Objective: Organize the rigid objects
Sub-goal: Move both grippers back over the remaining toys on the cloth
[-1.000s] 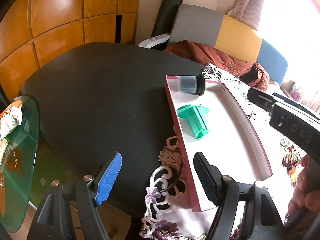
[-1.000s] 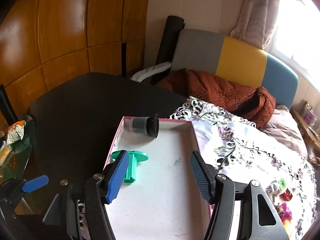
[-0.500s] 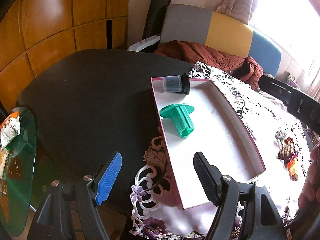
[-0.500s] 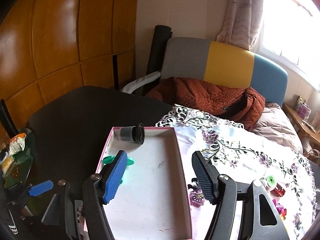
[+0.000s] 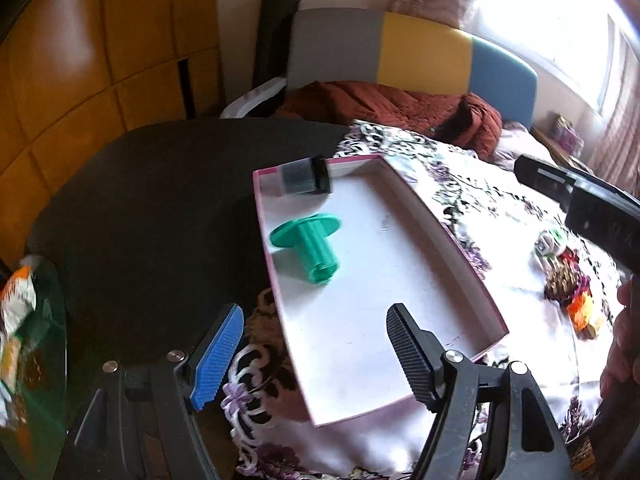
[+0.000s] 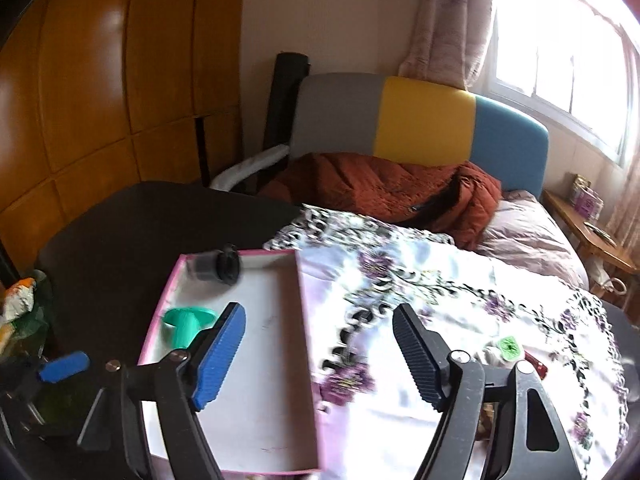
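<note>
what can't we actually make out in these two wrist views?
- Small items on the floral cloth: left wrist view, too small and glare-washed to identify; right gripper body cuts across them.
- Same cluster, right wrist view: mostly hidden behind the right gripper's black finger; its jaws are opening, nothing between them.
- Green spool: right wrist view, stem hidden by the blue finger.
- Dark jar in the pink box: blurred, contents unreadable.
</note>
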Available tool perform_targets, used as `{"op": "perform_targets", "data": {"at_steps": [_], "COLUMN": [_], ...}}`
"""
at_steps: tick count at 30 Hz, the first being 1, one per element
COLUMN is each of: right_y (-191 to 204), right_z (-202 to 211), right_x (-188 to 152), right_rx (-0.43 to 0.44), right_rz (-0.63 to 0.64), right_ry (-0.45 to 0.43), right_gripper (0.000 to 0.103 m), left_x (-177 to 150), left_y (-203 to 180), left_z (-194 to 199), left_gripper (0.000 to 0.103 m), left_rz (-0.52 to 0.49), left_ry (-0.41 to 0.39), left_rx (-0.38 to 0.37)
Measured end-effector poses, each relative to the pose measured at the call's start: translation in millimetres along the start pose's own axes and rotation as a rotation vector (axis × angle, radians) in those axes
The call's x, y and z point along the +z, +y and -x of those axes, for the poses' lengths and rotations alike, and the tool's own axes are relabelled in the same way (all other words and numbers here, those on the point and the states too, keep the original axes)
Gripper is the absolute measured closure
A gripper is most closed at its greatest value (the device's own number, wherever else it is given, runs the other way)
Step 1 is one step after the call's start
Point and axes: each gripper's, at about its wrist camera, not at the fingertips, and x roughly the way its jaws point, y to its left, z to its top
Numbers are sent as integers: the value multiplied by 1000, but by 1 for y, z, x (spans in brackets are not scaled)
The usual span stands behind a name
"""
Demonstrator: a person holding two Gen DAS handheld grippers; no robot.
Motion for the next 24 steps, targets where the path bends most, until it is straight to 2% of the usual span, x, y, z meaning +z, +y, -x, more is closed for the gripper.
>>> {"op": "perform_targets", "data": {"at_steps": [5,9,18,21,24], "right_y": [-55,-115,-253,-281,-300], "right_z": [-10,-15,-20,-22,-25], "right_x": [-13,-23,-46,-58,-67], "right_rx": [-82,-173,-358,-376,-352], "right_rz": [-30,-84,-310,-407,-514], "right_ry": [49,87,113,118,138], "right_gripper": [25,25,25,25,25], "left_x": [12,21,27,27,27], "left_y": [-37,-64,-123,-138,-152], "left_z": [2,1,-1,-3,-6], "left_gripper": [28,28,28,28,27], "left_rz": [-110,-179,-340,-384,-419], "left_ry": [-37,-51,-74,-77,-72], "left_rx": [-15,-40,-81,-85,-91]}}
